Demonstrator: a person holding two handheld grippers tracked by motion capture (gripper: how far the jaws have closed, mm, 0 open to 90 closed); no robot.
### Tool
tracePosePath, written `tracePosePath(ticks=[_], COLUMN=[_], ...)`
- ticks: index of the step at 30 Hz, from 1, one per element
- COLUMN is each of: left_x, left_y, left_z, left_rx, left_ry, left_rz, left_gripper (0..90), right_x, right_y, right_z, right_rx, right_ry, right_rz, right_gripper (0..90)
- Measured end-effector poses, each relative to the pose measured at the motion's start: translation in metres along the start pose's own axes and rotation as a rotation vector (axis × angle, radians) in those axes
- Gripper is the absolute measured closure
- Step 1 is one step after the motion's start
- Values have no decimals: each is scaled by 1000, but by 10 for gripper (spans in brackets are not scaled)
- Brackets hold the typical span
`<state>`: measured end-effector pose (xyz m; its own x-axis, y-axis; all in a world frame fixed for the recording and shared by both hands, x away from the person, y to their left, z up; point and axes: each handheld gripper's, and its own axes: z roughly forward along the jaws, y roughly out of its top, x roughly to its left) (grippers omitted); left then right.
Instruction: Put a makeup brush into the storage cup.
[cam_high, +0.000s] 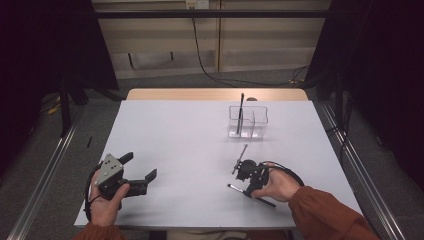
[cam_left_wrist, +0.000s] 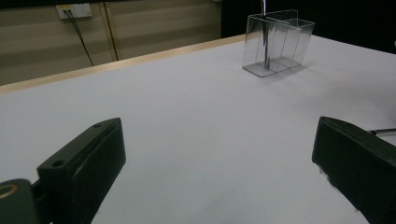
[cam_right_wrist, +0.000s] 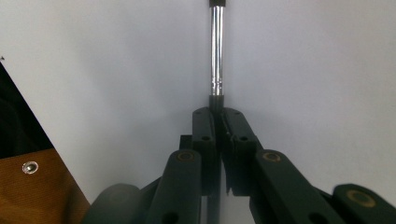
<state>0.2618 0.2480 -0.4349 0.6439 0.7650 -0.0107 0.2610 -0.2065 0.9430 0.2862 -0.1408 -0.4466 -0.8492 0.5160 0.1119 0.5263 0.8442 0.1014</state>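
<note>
Near the tabletop's (cam_high: 165, 130) front-left corner, left gripper (cam_high: 137, 175) idle, fingers wide, nothing between them. Toward the clear holder (cam_high: 248, 121) at the rear: one pen (cam_high: 240, 114) already standing inside. In front of the holder, right gripper (cam_high: 243, 165) clamped on second pen (cam_right_wrist: 217, 51); third pen (cam_high: 235, 188) lies beside it, untouched. Roughly a third done.

Slim silver-and-black pen (cam_right_wrist: 217, 51) flat on table, clamped at end.
</note>
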Motion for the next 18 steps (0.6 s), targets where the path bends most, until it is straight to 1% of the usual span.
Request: tracePosePath(ticks=[4,5,6,11,12,14,17,18], left_x=[0,0,0,1,1,1,0,0], left_y=[0,0,0,0,0,0,0,0], left_z=[0,0,0,0,0,0,0,0], left_rx=[0,0,0,0,1,1,2,2], left_ry=[0,1,0,2,4,4,1,0], left_rz=[1,1,-2,-2,-2,-3,2,1], left_gripper=[28,28,28,27,27,28,27,27], right_x=[1,2,2,0,0,-2,-2,-3], right_y=[0,0,-1,-3,-4,-6,-8,-10], right_z=[0,0,0,-1,-1,-1,-1,-2], right_rx=[-2,-4,-5,-21,-35,-38,-62,-73], right_ry=[-7,-19,-21,-4,-1,8,11,15], right_rz=[4,4,9,22,24,30,34,42], right_gripper=[847,848,848,850,850,850,850,850])
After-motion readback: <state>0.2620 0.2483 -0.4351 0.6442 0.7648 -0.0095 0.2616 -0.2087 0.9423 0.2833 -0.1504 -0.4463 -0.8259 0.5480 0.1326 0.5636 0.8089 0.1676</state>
